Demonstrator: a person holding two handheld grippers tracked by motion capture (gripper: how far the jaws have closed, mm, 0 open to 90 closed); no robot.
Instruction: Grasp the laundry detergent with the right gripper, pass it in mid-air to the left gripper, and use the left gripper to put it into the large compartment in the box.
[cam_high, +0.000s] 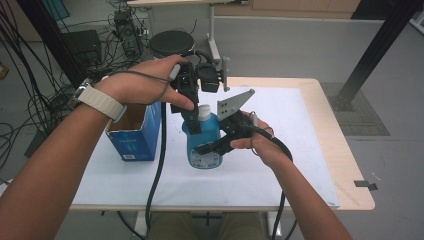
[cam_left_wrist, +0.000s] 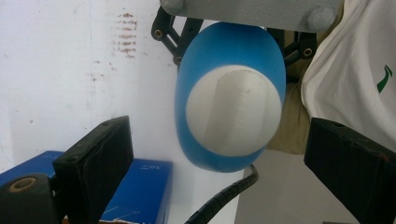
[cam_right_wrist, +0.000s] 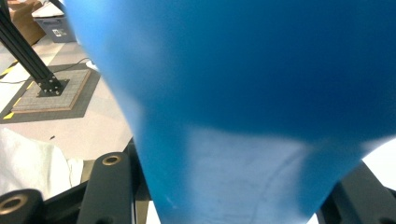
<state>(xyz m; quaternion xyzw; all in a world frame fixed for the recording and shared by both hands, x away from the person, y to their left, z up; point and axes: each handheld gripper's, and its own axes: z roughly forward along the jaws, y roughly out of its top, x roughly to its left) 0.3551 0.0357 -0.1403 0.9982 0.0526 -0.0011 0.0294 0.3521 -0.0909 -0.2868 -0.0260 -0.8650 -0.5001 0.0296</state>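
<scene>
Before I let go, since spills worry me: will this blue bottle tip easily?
Probably not: the blue bottle stands upright on a broad base. Its smooth plastic may slip, though the right claw grips its body. It looks stiff.

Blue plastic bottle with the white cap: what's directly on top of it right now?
Above the blue plastic bottle and its white cap hangs the left gripper, jaws open either side of the cap. The right gripper clamps the body. The gripper covers part of the cap, so contact is unclear.

A blue bottle (cam_high: 204, 145) stands upright on the white surface (cam_high: 280, 165). The right claw (cam_high: 212, 145) clamps its side, the left claw (cam_high: 192, 122) hangs over its cap, and a blue box (cam_high: 135, 135) stands just left.
</scene>
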